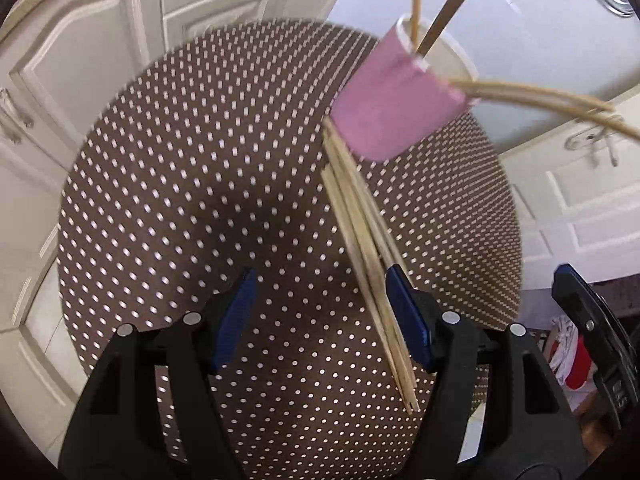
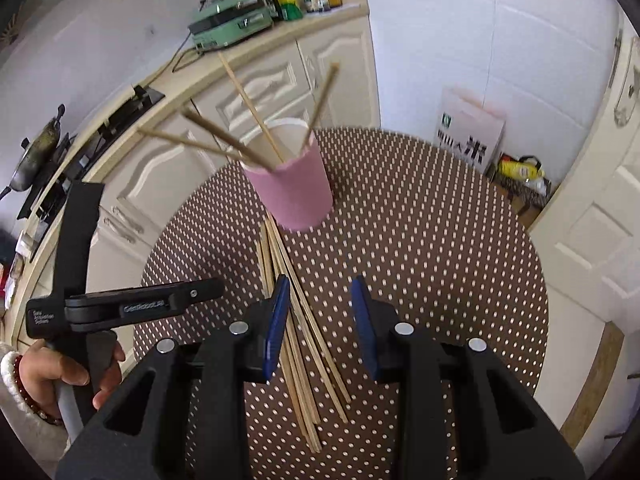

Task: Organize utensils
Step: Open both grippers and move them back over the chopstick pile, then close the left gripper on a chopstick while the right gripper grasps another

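Both fingers (image 1: 236, 312) (image 2: 364, 328) apart over loose chopsticks (image 1: 368, 256) at frame centre; a careless grab could topple the pink cup (image 2: 292, 188) on the desk (image 2: 420, 240).

The round table's cloth (image 2: 420, 216) was brown with a regular pattern of small white dots; the cylindrical paper cup (image 2: 294, 188) was pink outside and white inside; the thin wooden chopsticks lying on the cloth (image 2: 298, 320) were pale tan, as were the chopsticks standing in the cup (image 2: 248, 104). The left gripper (image 1: 320, 320) and right gripper (image 2: 320, 322) were both black plastic with blue finger pads and silver screw heads. The panelled cabinet doors (image 2: 256, 88) were cream; the wall tiles (image 2: 460, 40) white; the countertop appliance (image 2: 230, 24) mint green; the person's hand (image 2: 60, 376) wore a red bead bracelet and a white fleecy cuff.
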